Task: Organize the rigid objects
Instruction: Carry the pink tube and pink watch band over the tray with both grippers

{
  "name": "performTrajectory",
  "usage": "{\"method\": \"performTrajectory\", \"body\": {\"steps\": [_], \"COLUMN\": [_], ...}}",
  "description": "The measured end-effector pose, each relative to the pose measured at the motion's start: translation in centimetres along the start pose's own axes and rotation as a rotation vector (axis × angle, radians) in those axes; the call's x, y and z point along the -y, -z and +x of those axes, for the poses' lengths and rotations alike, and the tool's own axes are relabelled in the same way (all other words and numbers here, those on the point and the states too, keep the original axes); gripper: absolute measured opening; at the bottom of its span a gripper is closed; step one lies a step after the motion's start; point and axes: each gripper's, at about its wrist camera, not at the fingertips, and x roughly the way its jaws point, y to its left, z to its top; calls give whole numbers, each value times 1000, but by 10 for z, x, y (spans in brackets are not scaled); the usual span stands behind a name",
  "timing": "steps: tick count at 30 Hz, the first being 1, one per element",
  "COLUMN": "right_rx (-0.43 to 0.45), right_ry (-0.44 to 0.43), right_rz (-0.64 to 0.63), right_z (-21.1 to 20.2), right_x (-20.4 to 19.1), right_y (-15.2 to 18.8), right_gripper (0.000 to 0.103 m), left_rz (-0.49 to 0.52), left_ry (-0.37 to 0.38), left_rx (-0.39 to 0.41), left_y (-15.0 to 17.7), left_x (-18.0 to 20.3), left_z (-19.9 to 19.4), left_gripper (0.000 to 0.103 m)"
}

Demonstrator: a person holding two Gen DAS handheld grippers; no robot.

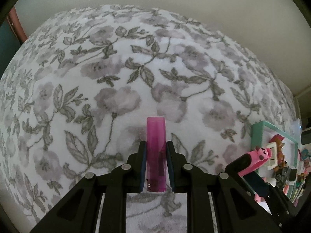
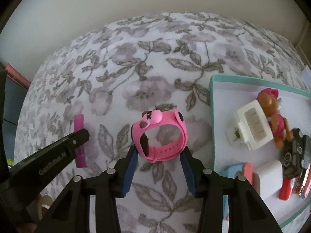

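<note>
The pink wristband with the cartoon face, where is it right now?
The pink wristband sits between the right gripper's fingers in the right wrist view, above the floral bedspread, left of the teal-rimmed tray.

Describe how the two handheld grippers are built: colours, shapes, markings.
Both are black plastic linkages with round silver pivot pins and triangular cut-outs. The left gripper and right gripper each carry flat dark blue pads on their fingers. Pale lettering runs along the left gripper's side.
</note>
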Motion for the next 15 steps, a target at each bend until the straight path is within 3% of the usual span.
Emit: {"method": "performTrajectory", "body": {"steps": [8, 15], "right_rx": [65, 90], "right_ry": [0, 25], "right_rz": [13, 73], "right_z": [-47, -76], "right_x": [12, 43], "right_y": [19, 38], "right_gripper": [48, 48], "left_rz": [49, 134], "left_ry": [41, 116], "left_rx": [98, 145], "left_y": [5, 25], "left_x": [16, 55], "left_z": [-52, -80], "left_gripper": [20, 20]}}
